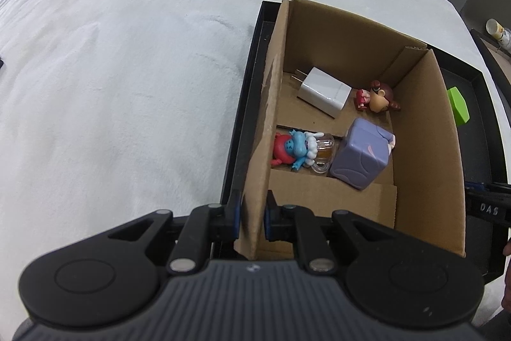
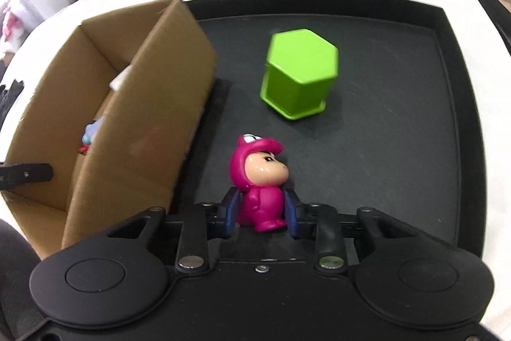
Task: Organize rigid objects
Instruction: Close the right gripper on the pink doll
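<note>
My right tongs [image 2: 261,213] pinch the pink figure [image 2: 259,181], standing on the tray [image 2: 399,149] at 6 o'clock from the green block [image 2: 298,75]; my left tongs [image 1: 252,221] clamp the box [image 1: 424,133] wall; the glossy, rounded body might slip or twist as I lift.

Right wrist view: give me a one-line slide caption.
Right gripper shut on the pink figurine on the black tray, green hexagonal block beyond, cardboard box alongside.
</note>
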`<action>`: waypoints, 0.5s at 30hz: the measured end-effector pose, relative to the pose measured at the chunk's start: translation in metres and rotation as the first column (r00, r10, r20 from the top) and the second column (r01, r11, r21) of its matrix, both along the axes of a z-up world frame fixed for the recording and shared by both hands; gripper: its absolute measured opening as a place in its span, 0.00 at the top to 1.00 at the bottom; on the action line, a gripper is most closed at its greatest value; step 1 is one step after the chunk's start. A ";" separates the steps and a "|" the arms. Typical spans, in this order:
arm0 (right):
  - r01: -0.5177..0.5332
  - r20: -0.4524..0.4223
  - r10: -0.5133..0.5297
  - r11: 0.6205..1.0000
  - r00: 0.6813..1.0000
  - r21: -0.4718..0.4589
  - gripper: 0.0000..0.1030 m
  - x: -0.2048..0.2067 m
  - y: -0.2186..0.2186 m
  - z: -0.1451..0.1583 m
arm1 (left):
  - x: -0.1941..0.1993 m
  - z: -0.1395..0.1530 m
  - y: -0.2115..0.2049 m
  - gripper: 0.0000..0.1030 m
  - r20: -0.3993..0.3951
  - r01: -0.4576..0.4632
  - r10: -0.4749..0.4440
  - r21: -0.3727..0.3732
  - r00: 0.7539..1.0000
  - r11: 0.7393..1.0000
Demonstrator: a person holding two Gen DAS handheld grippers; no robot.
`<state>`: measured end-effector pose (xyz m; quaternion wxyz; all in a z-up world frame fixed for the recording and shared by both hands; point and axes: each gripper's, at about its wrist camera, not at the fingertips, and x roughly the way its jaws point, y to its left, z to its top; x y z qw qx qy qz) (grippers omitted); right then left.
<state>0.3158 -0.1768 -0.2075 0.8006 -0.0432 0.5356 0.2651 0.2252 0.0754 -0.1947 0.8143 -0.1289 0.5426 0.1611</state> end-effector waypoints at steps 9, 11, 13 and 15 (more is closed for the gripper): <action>0.095 0.007 -0.095 0.994 0.995 -0.062 0.68 0.000 -0.020 0.004 | -0.001 0.001 0.001 0.88 0.003 0.006 -0.006 -0.005 1.000 1.000; 0.095 0.017 -0.094 0.993 0.995 -0.065 0.66 0.000 -0.019 0.005 | -0.001 0.001 0.001 0.88 0.005 0.004 -0.004 -0.007 1.000 1.000; 0.092 0.030 -0.090 0.993 0.996 -0.074 0.59 0.001 -0.017 0.005 | -0.002 0.001 0.001 0.88 0.006 0.005 -0.005 -0.011 1.000 1.000; 0.082 0.057 -0.077 0.992 0.995 -0.094 0.48 0.000 -0.013 0.006 | -0.002 0.001 0.003 0.87 0.009 0.006 -0.006 -0.017 1.000 1.000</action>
